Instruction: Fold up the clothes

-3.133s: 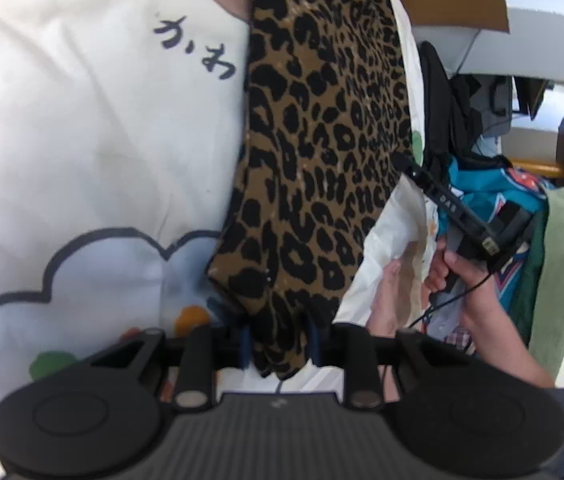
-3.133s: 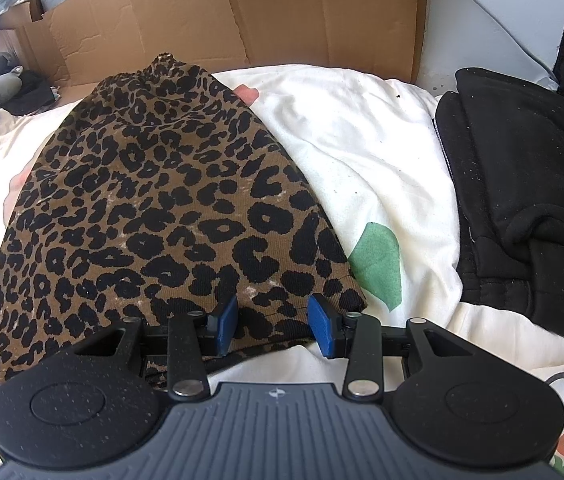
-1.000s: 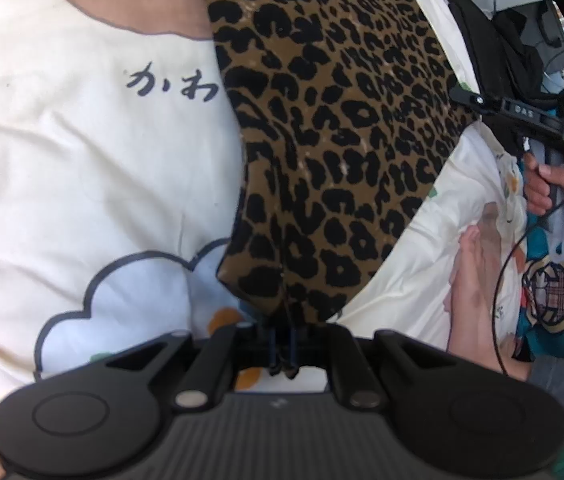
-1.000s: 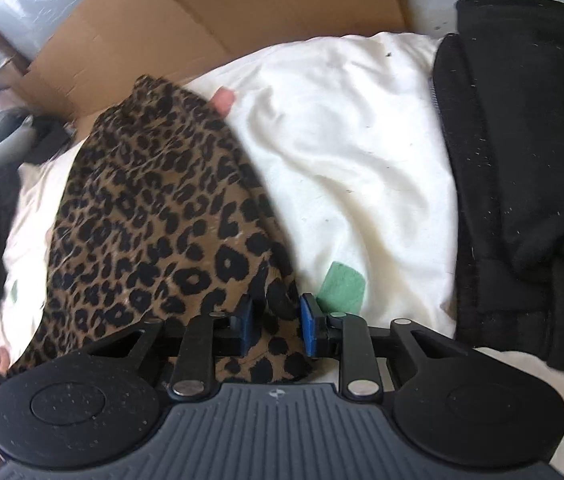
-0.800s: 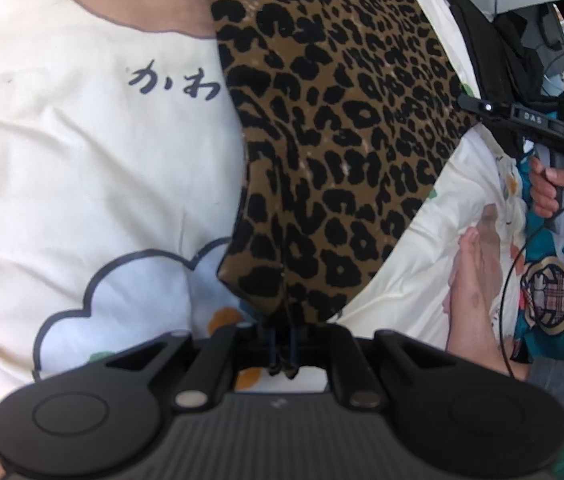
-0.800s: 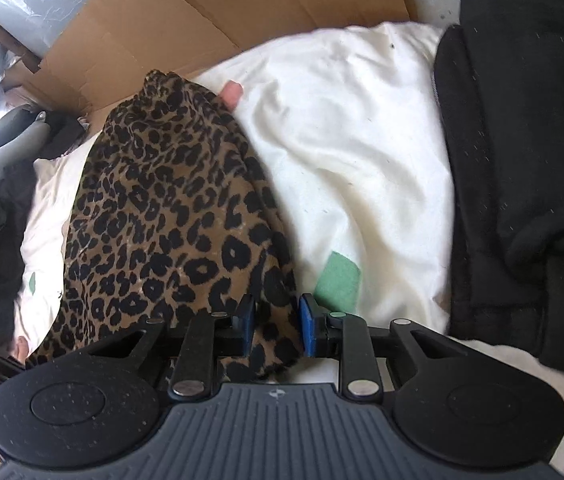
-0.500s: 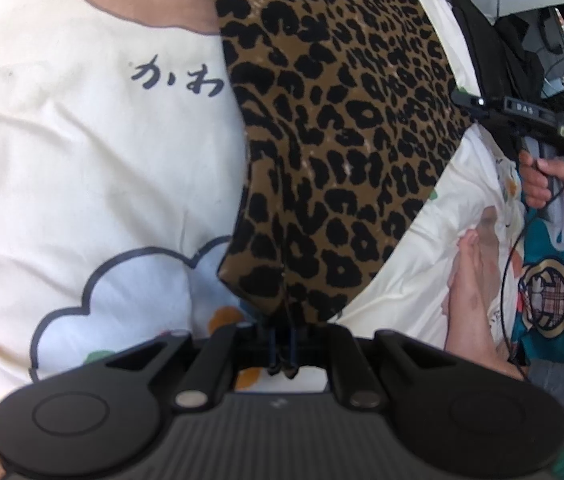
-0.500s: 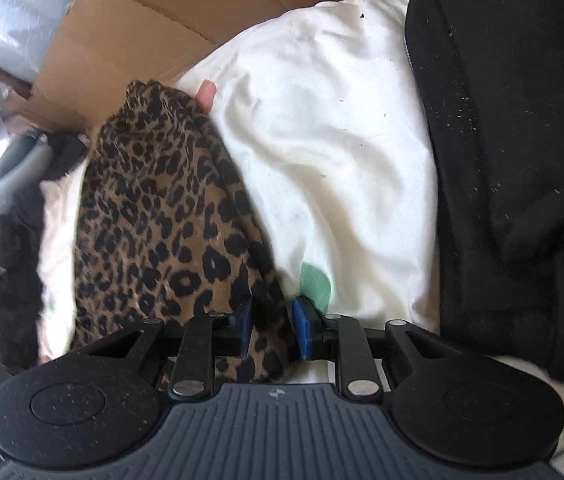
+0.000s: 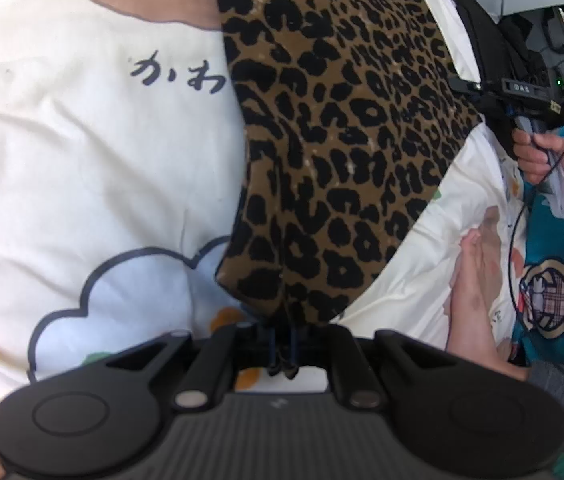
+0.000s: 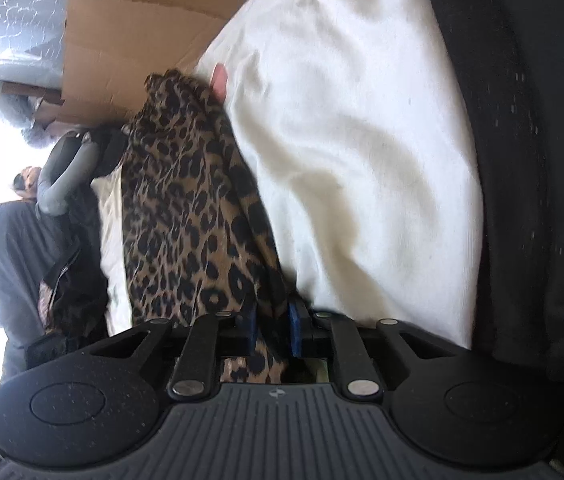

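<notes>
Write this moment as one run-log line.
left claw: shut on leopard cloth | right claw: closing on same cloth | cloth on white sheet

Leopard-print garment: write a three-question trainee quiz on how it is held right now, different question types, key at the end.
1. True or false: the left gripper is shut on a corner of the leopard-print garment.
2. Multiple choice: what lies directly under the garment? A) a cream printed sheet B) bare wood C) a blue towel
3. Fill in: right of the garment in the right wrist view, past the white bedding, lies a ____ garment.

Key:
1. True.
2. A, the cream printed sheet.
3. Black; the black garment lies there. The right gripper has leopard cloth between its closing jaws.
</notes>
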The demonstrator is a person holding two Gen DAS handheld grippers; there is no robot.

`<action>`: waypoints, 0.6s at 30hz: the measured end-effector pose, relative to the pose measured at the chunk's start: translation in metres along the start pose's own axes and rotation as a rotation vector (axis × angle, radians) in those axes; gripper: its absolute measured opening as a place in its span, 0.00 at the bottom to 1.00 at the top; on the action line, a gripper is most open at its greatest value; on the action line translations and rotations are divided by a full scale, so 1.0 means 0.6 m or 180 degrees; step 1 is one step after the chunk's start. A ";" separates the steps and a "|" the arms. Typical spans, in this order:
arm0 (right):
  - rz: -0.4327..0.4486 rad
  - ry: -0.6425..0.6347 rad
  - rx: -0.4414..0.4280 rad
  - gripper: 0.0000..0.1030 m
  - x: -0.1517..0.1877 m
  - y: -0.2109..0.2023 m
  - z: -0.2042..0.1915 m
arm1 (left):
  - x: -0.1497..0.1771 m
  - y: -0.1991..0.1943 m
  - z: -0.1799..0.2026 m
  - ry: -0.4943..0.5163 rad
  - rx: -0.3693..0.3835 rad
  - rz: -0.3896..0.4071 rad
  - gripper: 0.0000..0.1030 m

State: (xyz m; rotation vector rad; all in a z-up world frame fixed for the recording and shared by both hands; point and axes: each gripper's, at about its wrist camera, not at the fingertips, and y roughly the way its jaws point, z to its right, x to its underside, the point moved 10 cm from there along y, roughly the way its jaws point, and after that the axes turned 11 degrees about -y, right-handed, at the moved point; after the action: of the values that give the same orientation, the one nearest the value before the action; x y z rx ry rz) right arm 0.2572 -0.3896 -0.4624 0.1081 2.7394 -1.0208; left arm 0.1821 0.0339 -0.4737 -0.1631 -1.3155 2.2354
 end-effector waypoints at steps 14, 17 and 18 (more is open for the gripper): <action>0.0053 0.0090 0.0071 0.04 0.019 -0.003 -0.007 | -0.003 -0.005 -0.001 -0.0004 0.0035 0.0012 0.07; 0.0047 0.0034 0.0091 0.02 0.016 -0.015 -0.019 | -0.004 -0.012 0.003 -0.0012 0.0063 0.0014 0.06; 0.0068 0.0009 0.0098 0.02 0.015 -0.021 -0.024 | -0.006 -0.016 0.004 -0.0022 0.0085 0.0016 0.06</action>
State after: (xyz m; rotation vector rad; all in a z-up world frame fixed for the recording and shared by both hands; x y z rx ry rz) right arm 0.2443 -0.3897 -0.4458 0.1438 2.7198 -1.0581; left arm 0.1877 0.0338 -0.4648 -0.1494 -1.2896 2.2585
